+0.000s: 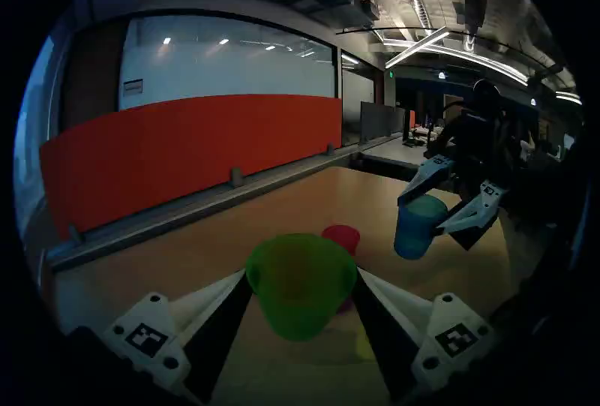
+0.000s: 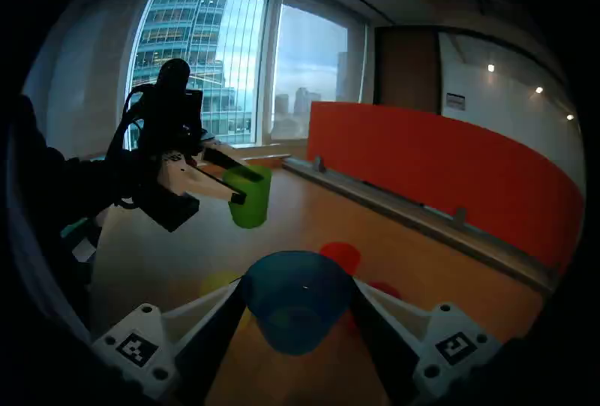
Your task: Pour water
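The left claw [image 1: 300, 275], bearing coded tags [image 1: 146, 338], clamps a green cup [image 1: 300, 297], the right claw [image 2: 296, 286] a blue cup [image 2: 296, 312].

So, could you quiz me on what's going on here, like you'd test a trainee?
1. True or false: the left gripper holds the green cup.
2. Which cup does the right gripper hold? A red, B blue, C white.
3. What colour is the third cup, standing on the table?
Key: 1 true; 2 B, the blue cup; 3 red.
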A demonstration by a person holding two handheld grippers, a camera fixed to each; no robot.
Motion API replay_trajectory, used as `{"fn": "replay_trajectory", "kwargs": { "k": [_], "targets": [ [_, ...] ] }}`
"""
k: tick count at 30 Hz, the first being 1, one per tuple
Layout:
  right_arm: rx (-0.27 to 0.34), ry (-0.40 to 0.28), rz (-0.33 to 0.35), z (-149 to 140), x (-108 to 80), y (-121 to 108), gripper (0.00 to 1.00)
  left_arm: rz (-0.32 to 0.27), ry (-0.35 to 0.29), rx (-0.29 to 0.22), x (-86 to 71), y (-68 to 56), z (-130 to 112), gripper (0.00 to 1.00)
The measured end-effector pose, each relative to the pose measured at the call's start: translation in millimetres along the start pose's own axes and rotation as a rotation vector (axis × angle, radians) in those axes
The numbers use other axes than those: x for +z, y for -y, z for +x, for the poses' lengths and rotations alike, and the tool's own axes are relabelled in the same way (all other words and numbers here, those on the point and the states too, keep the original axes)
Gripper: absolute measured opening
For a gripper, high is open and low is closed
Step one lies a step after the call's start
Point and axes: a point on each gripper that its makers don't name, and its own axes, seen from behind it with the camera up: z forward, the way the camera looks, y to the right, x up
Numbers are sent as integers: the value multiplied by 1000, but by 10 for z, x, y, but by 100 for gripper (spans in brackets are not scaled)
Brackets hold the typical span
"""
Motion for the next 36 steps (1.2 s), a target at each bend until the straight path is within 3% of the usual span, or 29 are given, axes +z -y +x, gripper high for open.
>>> {"fn": "replay_trajectory", "kwargs": {
  "k": [15, 36],
  "targets": [
    [-4, -100, -28, 363, 8, -61, 94, 19, -109, -1, -212, -125, 301, 88],
    [-24, -138, -48, 648, -5, -166, 94, 5, -147, 5, -309, -347, 363, 88]
  ]
}}
